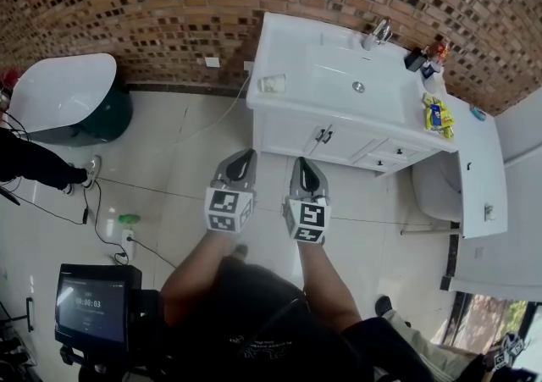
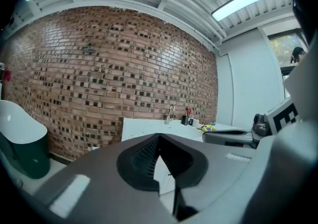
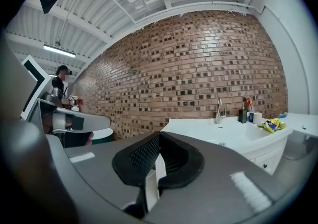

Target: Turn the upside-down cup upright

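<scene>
A small clear cup [image 1: 273,83] stands on the front left corner of the white vanity counter [image 1: 296,101]; I cannot tell from here which way up it is. My left gripper [image 1: 245,155] and right gripper [image 1: 302,163] hang side by side over the tiled floor, in front of the vanity and well short of the cup. In the left gripper view the left gripper [image 2: 158,139] has its jaws pressed together with nothing between them. In the right gripper view the right gripper [image 3: 159,137] is likewise shut and empty. I cannot make out the cup in either gripper view.
A sink with a faucet [image 1: 381,30], bottles [image 1: 428,56] and a yellow packet [image 1: 436,113] occupy the counter. A toilet [image 1: 434,185] stands right of the vanity and a white tub [image 1: 63,94] far left. A monitor [image 1: 91,300], cables and a person's legs [image 1: 38,166] are at left.
</scene>
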A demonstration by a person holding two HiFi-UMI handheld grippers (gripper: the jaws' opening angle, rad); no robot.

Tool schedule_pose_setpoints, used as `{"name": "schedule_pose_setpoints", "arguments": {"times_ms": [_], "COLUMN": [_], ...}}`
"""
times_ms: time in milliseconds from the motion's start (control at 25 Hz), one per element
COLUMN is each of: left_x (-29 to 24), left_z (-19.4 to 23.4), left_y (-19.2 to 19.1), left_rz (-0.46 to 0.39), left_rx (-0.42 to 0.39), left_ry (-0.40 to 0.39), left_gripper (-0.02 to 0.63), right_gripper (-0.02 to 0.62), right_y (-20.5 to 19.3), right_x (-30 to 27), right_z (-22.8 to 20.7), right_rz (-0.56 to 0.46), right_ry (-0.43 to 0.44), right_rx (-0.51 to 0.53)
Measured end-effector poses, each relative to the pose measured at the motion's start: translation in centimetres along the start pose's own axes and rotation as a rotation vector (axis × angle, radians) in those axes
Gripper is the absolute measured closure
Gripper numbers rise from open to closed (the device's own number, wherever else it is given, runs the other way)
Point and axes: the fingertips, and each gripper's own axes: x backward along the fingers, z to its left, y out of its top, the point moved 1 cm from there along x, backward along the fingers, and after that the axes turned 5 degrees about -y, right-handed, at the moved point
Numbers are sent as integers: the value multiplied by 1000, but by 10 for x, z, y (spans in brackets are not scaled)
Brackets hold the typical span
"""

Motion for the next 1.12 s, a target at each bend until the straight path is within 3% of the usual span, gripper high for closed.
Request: {"name": "schedule_pose_setpoints", "arguments": {"times_ms": [360,520,640,960,1120], "left_x": [-31,-47,-56,-75,-78], "left_z": [41,62,72,98,99], "left_y": [4,5,7,17,19], "left_rz": [12,20,17,15,9], "left_rx": [-3,-3,-11,-13,10], "left_ry": [-14,-24,-31,-74,-97], "left_gripper": [609,609,609,609,609], "right_gripper": [581,581,581,581,581], "right_y": [1,-8,-3,-2,13], "right_x": [-48,-67,-80,-110,-118], "right_z": [11,18,21,34,37], "right_rz": [13,79,43,73,28], "right_ry": [-11,-22,-29,-52,-54], "right_rx": [7,14,15,37,86]}}
